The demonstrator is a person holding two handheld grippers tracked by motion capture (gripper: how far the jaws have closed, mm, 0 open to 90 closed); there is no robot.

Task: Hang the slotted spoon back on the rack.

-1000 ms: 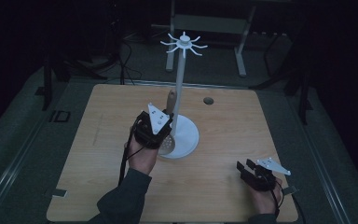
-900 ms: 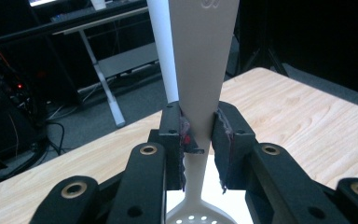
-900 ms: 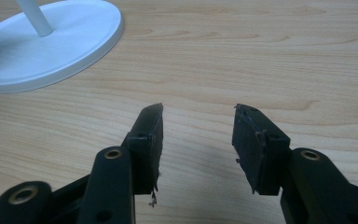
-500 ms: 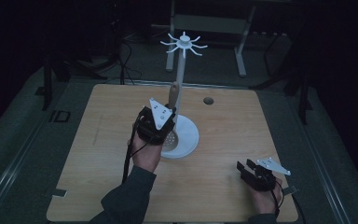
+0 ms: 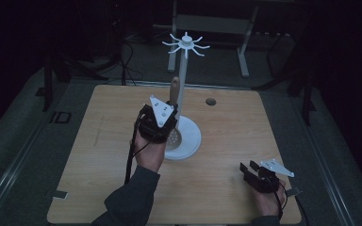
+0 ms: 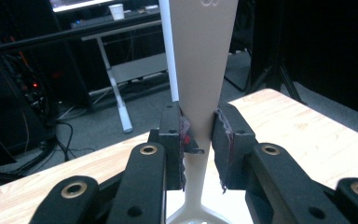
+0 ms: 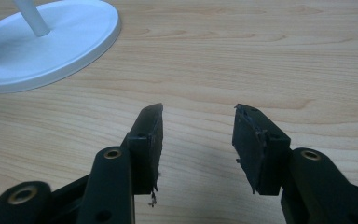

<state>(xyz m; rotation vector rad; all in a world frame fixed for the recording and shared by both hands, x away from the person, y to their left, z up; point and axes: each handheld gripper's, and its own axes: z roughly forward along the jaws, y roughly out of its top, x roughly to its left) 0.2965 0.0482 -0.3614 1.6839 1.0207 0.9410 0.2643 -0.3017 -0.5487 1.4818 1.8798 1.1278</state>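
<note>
Beside the white hook stand's [image 5: 184, 84] pole, the left gripper [image 6: 199, 137] clamps a slotted spoon [image 5: 175, 134] upright, handle toward the hooks above; right gripper [image 7: 198, 140], jaws wide, rests well apart

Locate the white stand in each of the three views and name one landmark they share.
High view: white stand at table centre, pole rising to hooks.
Left gripper view: its pole upper middle, behind the gripped beige handle.
Right gripper view: its round base top left.
Shared landmark: the wooden table.
</note>
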